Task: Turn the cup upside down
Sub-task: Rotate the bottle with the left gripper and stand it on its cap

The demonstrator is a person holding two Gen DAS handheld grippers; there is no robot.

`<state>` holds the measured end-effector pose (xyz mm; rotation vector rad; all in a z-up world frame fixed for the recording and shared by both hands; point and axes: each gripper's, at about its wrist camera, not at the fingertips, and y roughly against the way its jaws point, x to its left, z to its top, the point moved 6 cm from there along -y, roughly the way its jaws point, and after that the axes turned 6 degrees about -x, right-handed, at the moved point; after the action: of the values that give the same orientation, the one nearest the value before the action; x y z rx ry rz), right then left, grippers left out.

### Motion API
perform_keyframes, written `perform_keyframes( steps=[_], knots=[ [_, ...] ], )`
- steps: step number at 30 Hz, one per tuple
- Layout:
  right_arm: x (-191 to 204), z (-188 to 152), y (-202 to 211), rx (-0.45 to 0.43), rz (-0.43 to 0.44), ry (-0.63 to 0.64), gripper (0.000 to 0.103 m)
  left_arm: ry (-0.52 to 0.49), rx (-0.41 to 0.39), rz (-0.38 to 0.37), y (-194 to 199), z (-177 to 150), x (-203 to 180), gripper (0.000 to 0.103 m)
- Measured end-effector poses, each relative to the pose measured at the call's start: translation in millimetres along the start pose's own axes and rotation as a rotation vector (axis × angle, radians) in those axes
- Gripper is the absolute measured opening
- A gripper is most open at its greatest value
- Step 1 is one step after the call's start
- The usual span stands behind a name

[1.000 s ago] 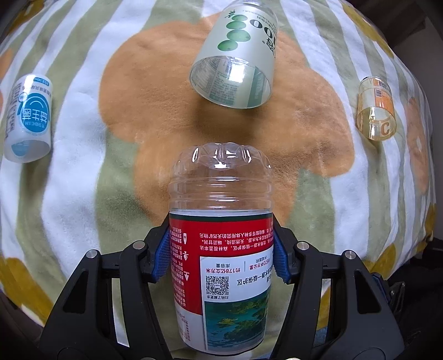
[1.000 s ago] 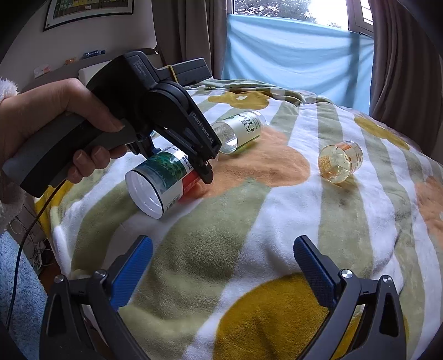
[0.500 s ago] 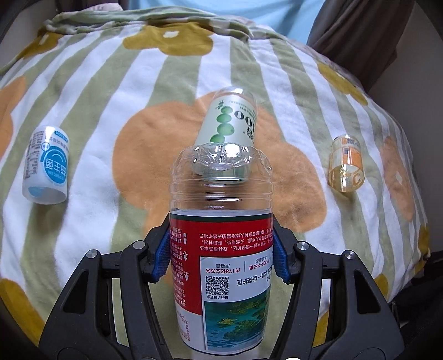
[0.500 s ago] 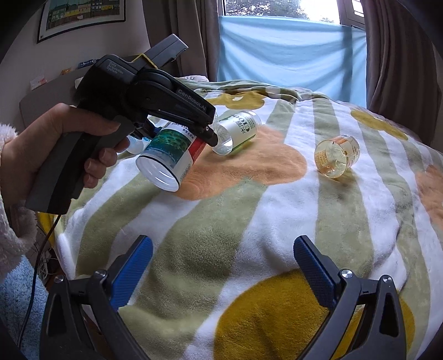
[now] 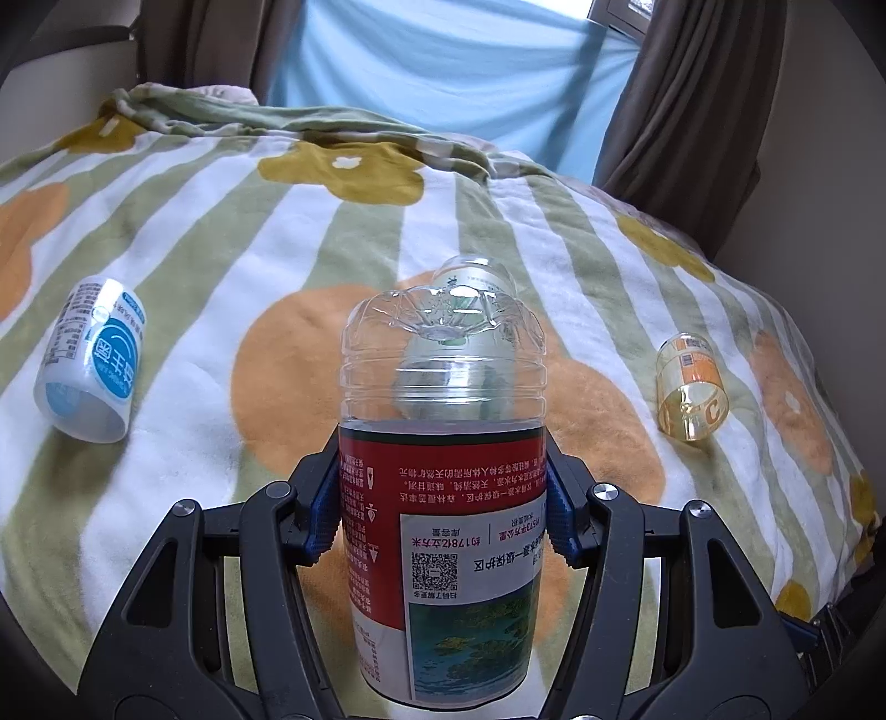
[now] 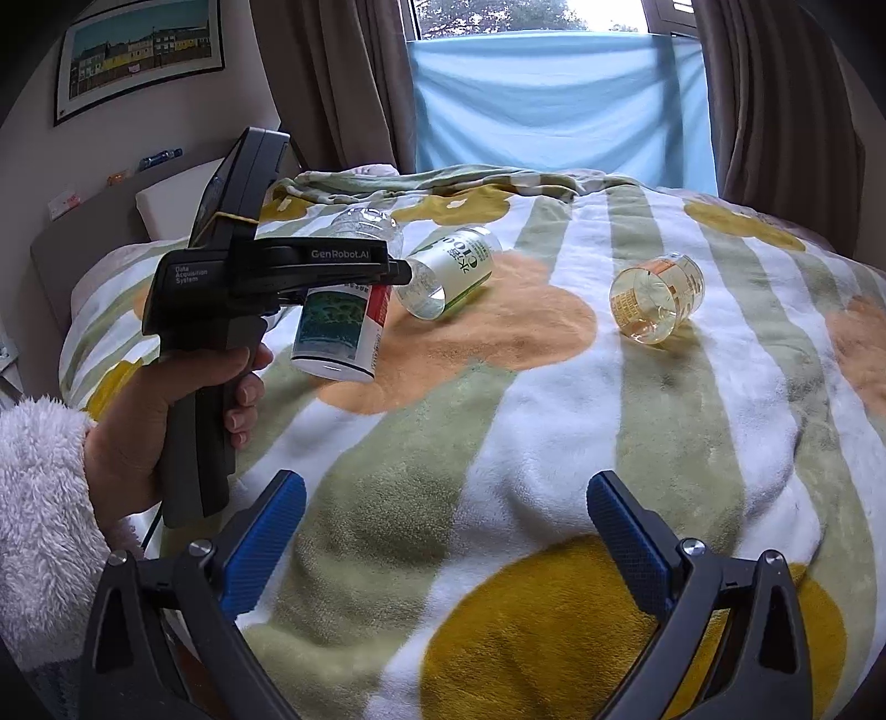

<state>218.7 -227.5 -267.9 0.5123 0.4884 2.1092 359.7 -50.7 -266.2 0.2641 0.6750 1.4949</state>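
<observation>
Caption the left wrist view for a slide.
Left tongs grip a red-labelled cut-bottle cup, closed end forward, above a striped floral blanket.

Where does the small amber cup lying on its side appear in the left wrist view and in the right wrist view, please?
Left wrist view: the amber cup lies at the right, on a white stripe of the blanket.
Right wrist view: the amber cup lies right of centre, its open mouth toward the camera.
Shared landmark: the green-labelled cup on the orange flower patch, left of the amber one.

Brown curtains (image 6: 326,83) flank a daylit window (image 6: 531,14) half-covered by blue cloth (image 6: 559,99); a framed picture (image 6: 138,52) hangs on the wall.
</observation>
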Motion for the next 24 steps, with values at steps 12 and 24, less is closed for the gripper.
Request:
perform_keyframes(
  steps=[12,24],
  knots=[
    [3.3,2.4,3.0,-0.009,0.033,-0.012,0.102,-0.087,0.053,0.000,40.2,-19.9,-9.0,0.056],
    [-1.7,1.7,2.9,-0.006,0.029,-0.033,0.102,-0.071,-0.016,-0.009,52.8,-11.4,-5.8,0.059]
  ],
)
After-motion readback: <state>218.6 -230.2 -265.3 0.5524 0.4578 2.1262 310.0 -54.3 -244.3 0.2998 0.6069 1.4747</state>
